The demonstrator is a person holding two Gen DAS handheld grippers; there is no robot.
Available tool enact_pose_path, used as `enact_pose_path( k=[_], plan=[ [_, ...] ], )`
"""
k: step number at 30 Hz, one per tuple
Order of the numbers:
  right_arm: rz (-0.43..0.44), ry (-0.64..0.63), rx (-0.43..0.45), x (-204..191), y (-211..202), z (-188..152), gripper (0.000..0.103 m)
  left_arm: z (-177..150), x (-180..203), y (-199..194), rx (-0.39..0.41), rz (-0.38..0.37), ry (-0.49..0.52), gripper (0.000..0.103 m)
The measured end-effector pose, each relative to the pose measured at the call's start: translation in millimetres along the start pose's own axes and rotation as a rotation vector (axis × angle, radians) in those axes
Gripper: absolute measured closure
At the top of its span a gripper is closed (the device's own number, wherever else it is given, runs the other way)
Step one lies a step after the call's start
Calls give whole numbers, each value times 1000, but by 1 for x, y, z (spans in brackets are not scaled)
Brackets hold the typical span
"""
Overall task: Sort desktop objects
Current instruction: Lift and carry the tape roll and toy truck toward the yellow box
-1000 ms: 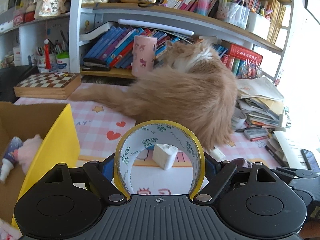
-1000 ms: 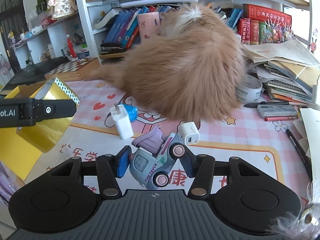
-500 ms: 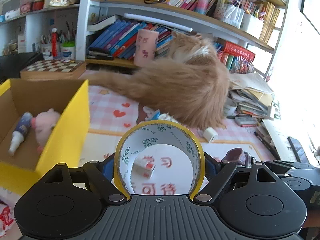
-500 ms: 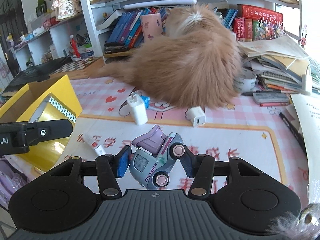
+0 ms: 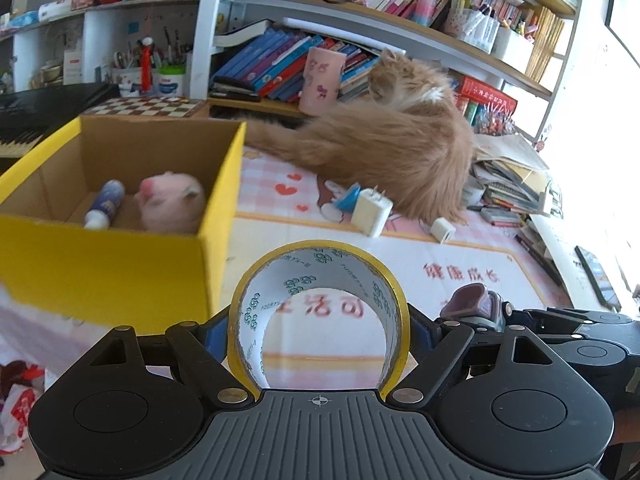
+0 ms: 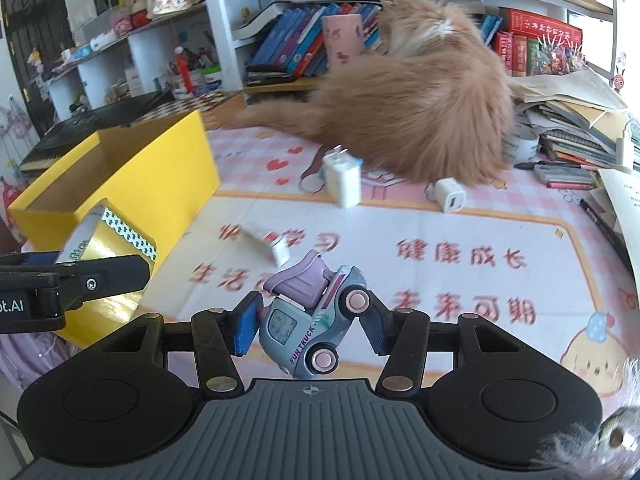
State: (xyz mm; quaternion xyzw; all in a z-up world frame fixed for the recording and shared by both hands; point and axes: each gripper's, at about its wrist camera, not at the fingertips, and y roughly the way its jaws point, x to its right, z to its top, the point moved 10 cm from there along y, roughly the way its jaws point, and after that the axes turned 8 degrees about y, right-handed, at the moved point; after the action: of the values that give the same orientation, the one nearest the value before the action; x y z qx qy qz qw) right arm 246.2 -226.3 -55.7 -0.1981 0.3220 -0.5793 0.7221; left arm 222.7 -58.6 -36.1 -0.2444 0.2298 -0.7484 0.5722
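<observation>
Beyond both claws, an orange cat point(image 5: 392, 148) lies across the far tabletop point(image 6: 460, 240), against the bookshelf point(image 5: 360, 20). Ahead-left of the left claw point(image 5: 319, 332) stands the open yellow box point(image 5: 120, 264), holding a pink plush point(image 5: 172, 200) and a small bottle point(image 5: 105, 204). Between claws and cat lie a large white charger point(image 6: 342, 180), a smaller charger point(image 6: 450, 194) and a small tube point(image 6: 266, 242). Left claw clamps the tape roll point(image 5: 320, 280) upright. Right claw point(image 6: 308, 320) grips the toy truck point(image 6: 312, 320), tilted.
</observation>
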Motion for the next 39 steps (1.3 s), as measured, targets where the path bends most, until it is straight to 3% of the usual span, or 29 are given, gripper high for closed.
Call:
enact_pose_path(
  k=[20,39],
  plan=[
    [20,-39,-39,-98,-44,-84,53,-74,-61,-80,-30,13,-6,18],
    [82,-108,-15,-162,-62,-102,53,-91,-99,-122,26,55,-26,18]
  ],
)
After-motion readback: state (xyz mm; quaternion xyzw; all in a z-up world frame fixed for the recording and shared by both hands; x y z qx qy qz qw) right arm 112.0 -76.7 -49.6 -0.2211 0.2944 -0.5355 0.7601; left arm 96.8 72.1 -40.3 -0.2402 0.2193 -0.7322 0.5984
